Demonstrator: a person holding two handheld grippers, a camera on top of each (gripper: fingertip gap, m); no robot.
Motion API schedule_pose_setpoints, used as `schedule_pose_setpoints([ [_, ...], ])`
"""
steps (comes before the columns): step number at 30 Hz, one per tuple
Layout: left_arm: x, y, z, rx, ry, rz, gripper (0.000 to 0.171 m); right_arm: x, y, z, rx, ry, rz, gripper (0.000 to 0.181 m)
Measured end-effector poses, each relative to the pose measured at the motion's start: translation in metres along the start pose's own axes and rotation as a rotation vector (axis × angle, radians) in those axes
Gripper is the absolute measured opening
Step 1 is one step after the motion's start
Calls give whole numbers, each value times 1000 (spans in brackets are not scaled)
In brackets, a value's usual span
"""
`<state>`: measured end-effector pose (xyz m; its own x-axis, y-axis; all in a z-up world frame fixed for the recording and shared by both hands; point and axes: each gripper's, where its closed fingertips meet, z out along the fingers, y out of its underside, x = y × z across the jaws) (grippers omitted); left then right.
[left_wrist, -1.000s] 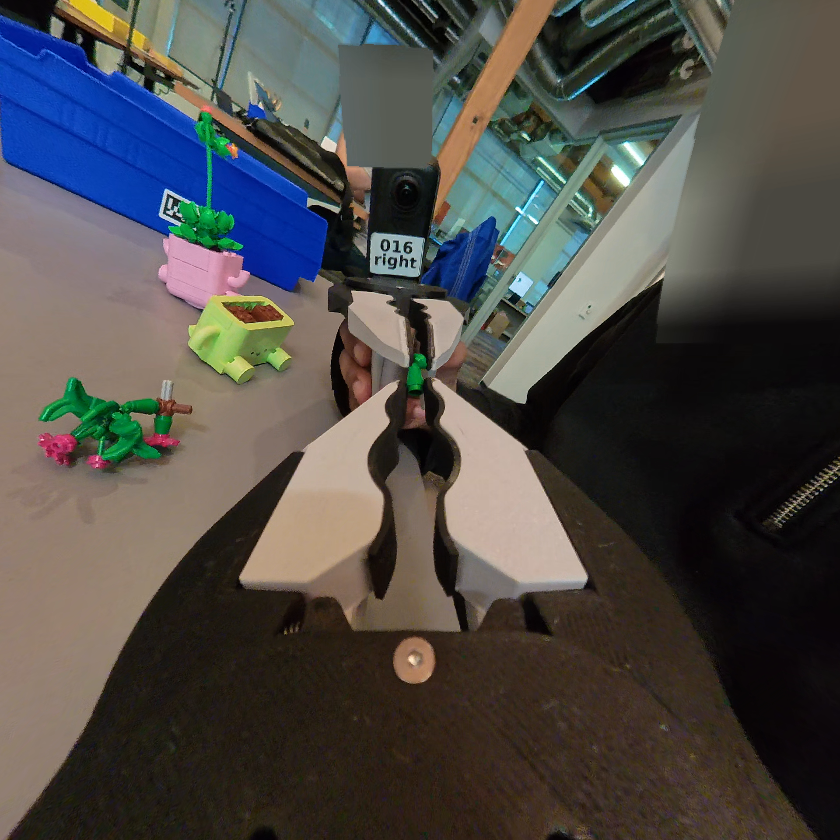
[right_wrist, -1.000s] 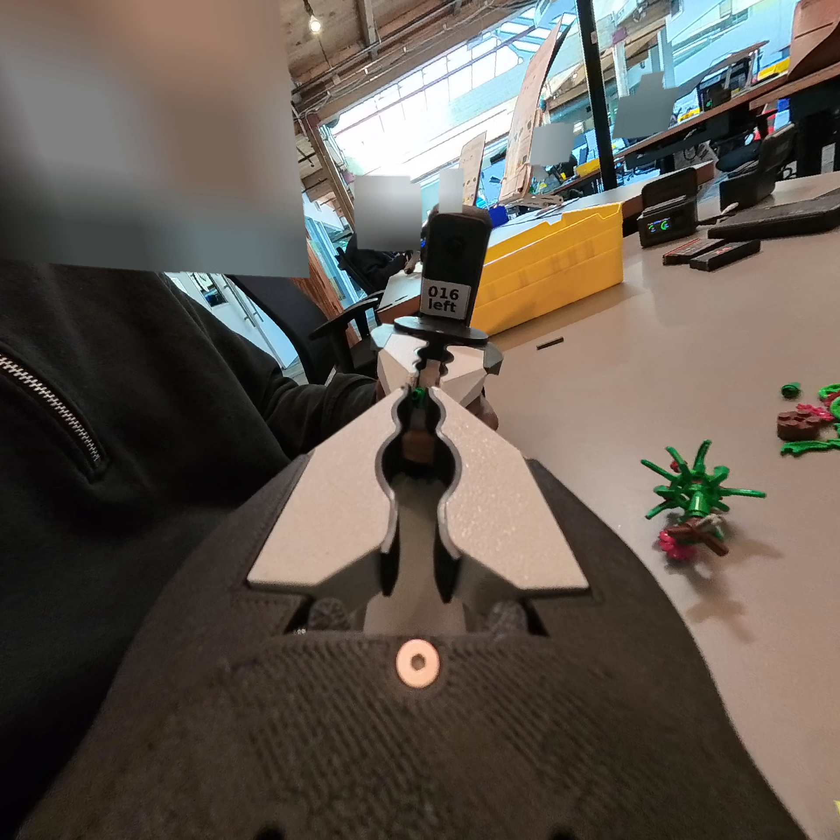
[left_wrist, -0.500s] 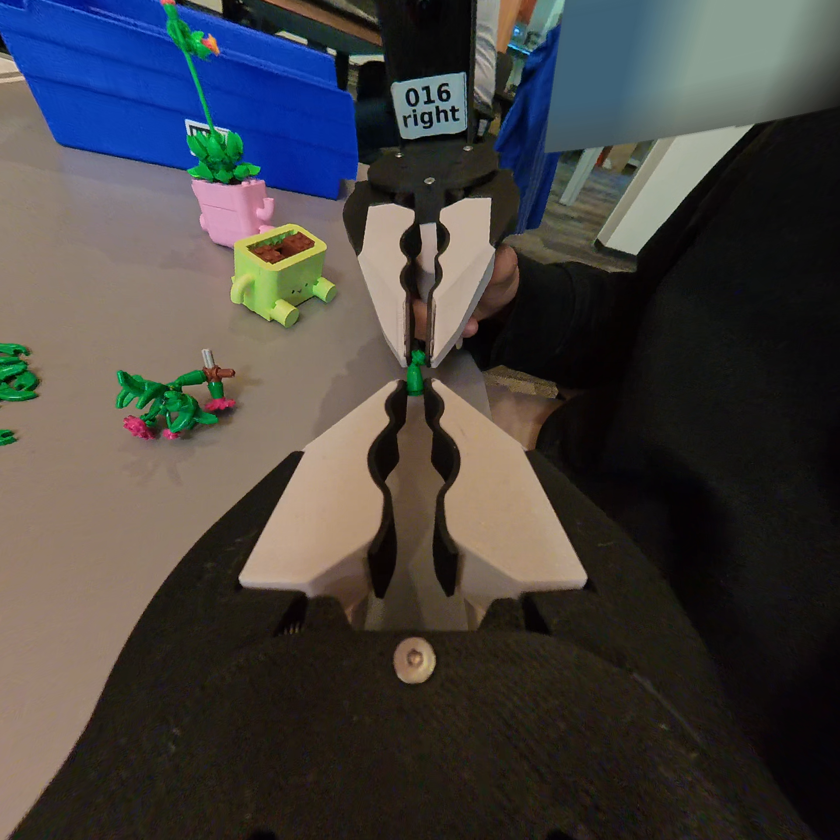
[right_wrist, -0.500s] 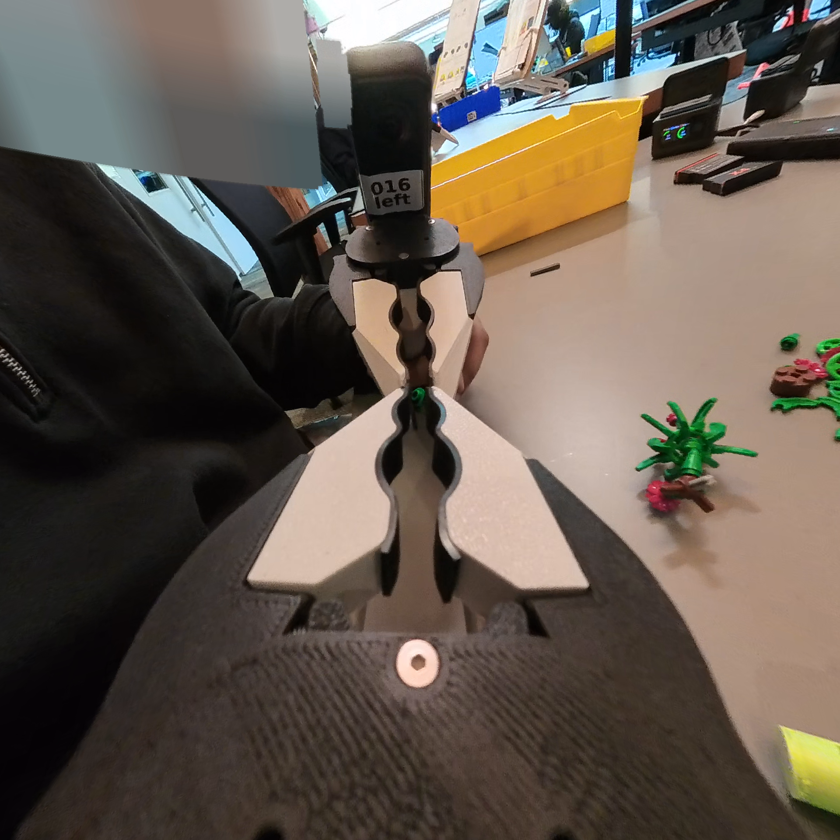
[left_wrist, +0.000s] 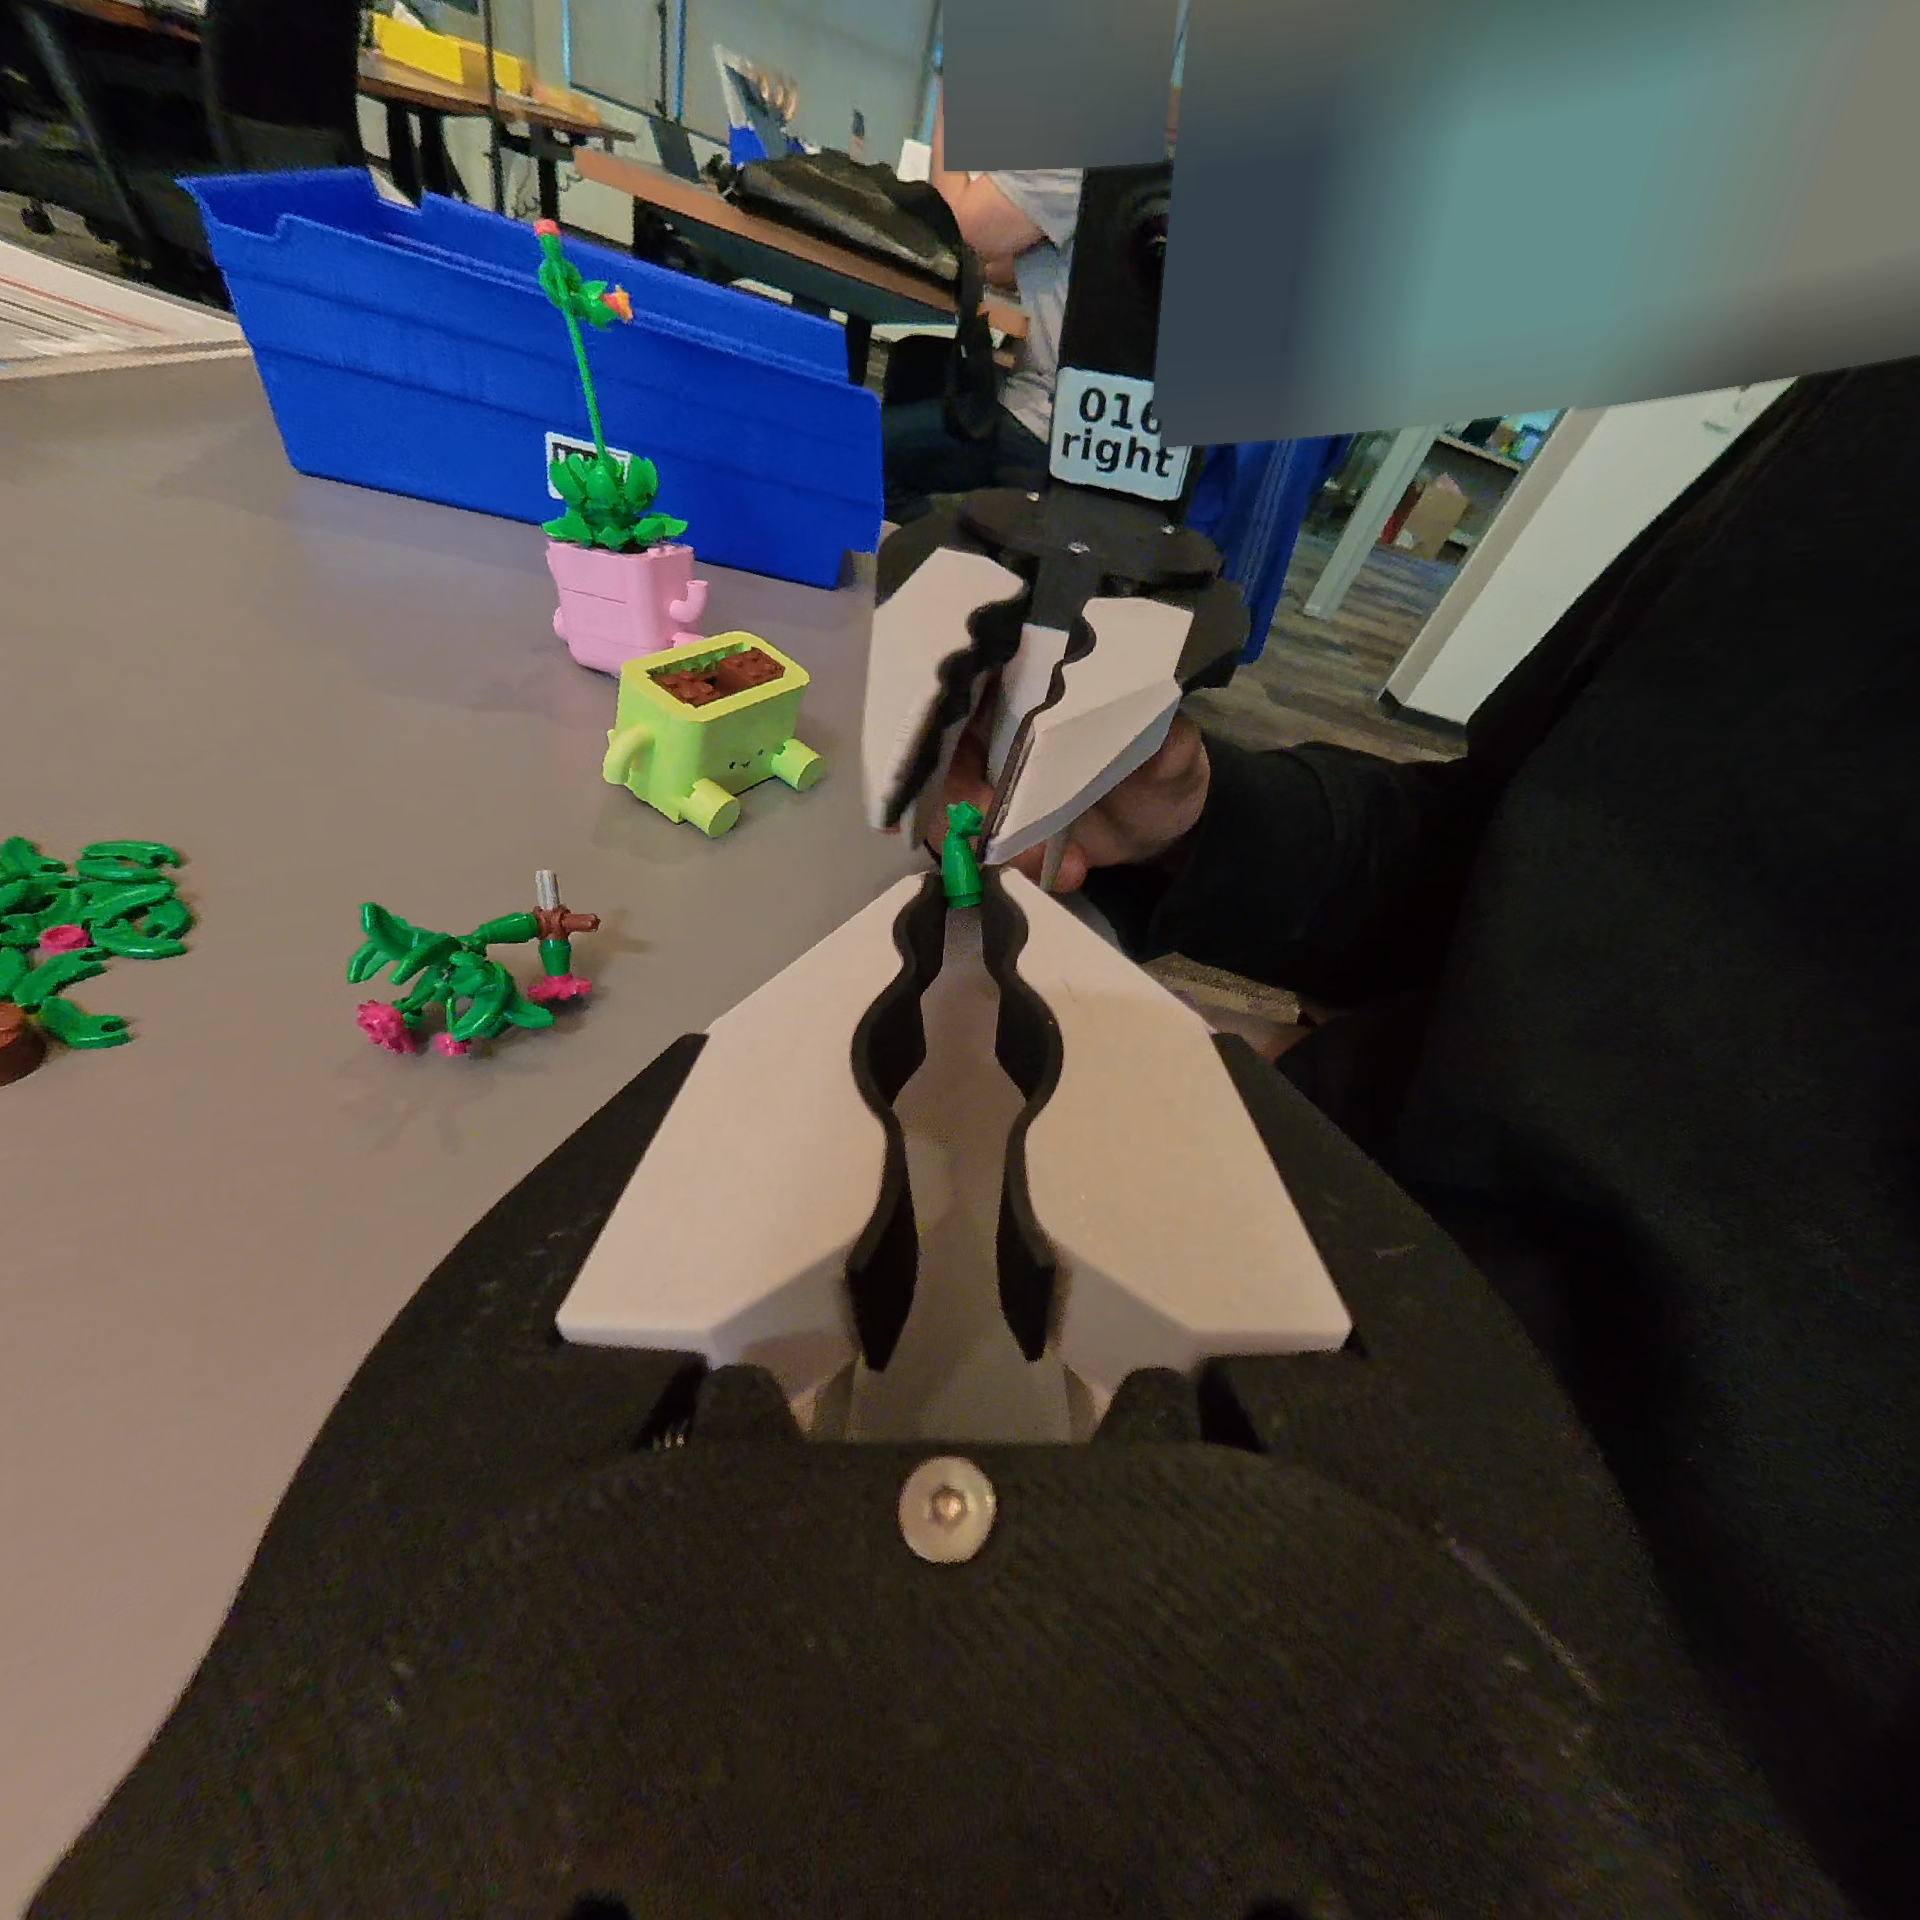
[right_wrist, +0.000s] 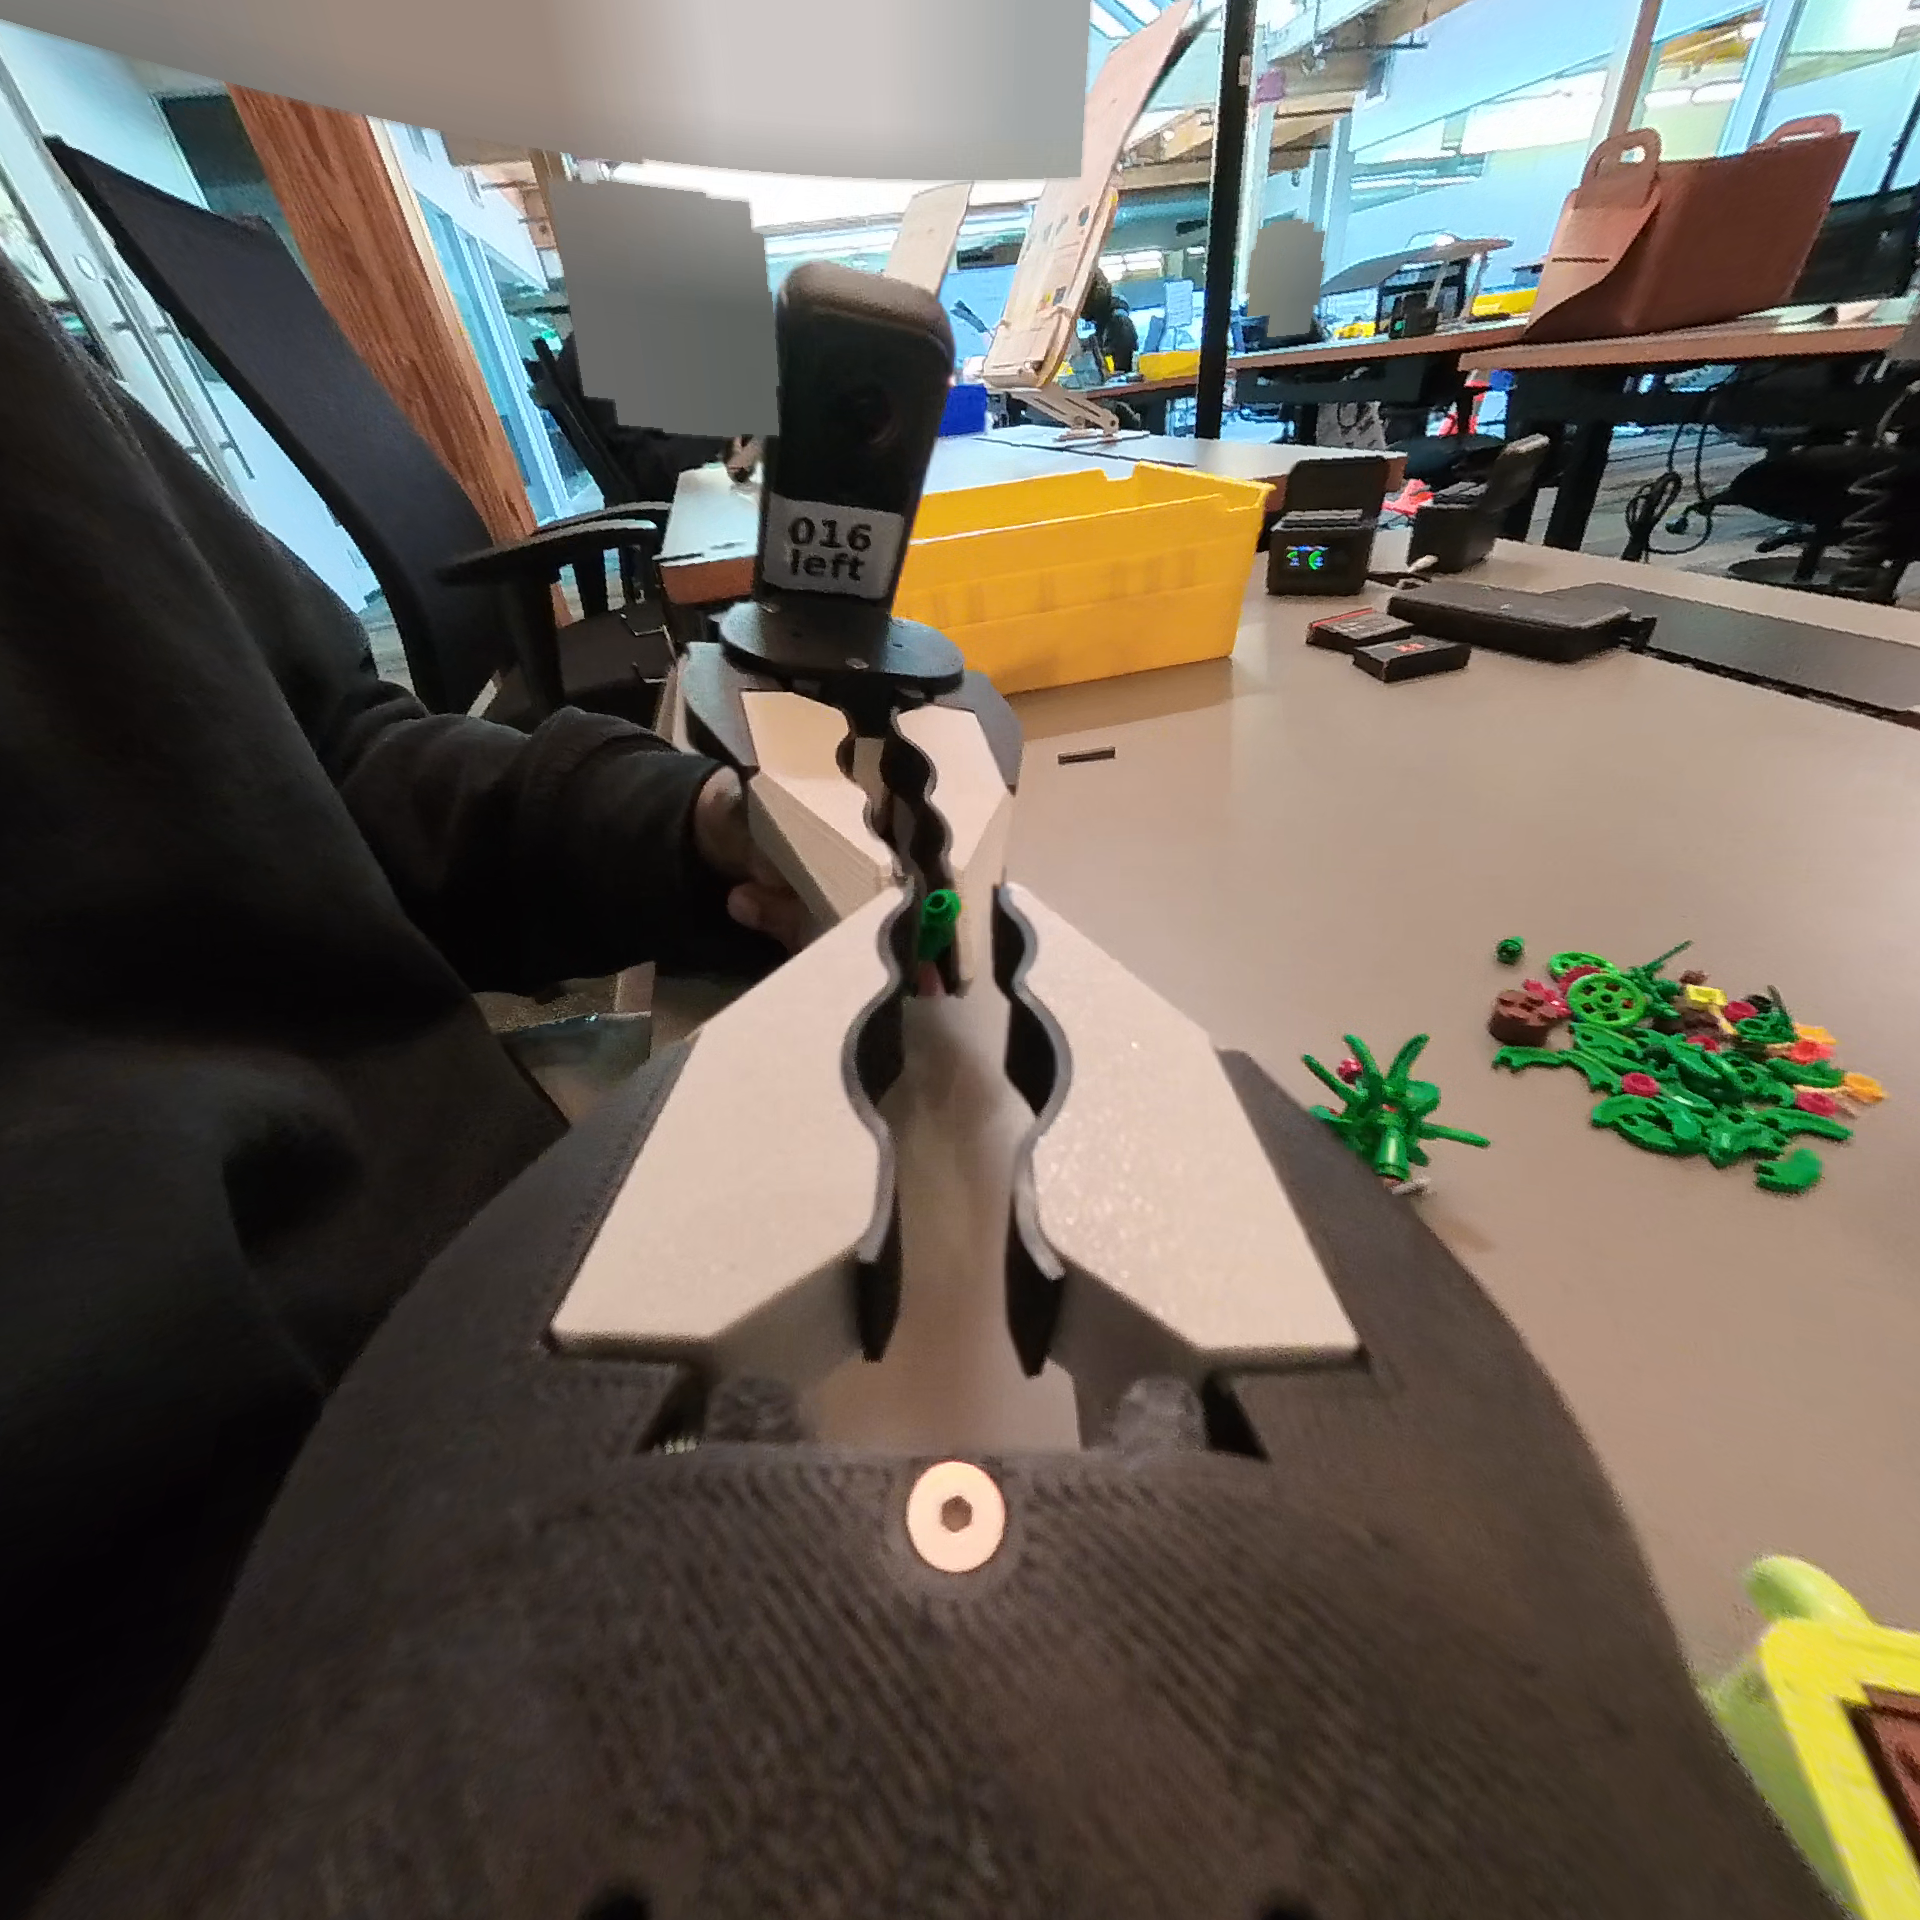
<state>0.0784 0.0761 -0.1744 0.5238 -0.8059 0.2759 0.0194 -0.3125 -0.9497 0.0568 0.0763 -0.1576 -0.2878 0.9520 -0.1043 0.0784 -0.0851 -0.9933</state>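
On the left of the grey table (left_wrist: 208, 1195) lies a pile of loose green leaf pieces (left_wrist: 83, 925), and next to it a small toy plant with pink flowers (left_wrist: 457, 971) lies on its side. Further back stand a pink toy pot with a tall green stem (left_wrist: 621, 608) and a lime green toy pot with brown bricks on top (left_wrist: 712, 727), with a blue bin (left_wrist: 520, 384) behind them. In the middle, above the table's edge, the left gripper (left_wrist: 961, 899) is pressed together on the bottom of a tiny green stem piece (left_wrist: 961, 854). The right gripper (right_wrist: 943, 914) faces it nose to nose with its tips spread a little around the top of that piece, not squeezing it. The piece is very small and only its end is pinched, so a bump from the right gripper could tip it or pop it out. It might then fall off the table edge into the person's lap.
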Motion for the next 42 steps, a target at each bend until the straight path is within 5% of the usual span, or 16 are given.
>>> schedule_pose_setpoints([
  [16, 12, -15, -2, 130, 133, -153, 5, -12, -14, 1, 69, -56, 66, 3],
  [26, 14, -8, 2, 74, 110, -84, 4, -14, -9, -1, 65, -148, 174, 4],
  [35, 17, -28, 2, 150, 107, -170, 5, -7, -28, -6, 82, 55, -28, 4],
  [42, 17, -40, -3, 221, 145, -246, 5, -4, -40, -4, 157, 85, 82, 3],
])
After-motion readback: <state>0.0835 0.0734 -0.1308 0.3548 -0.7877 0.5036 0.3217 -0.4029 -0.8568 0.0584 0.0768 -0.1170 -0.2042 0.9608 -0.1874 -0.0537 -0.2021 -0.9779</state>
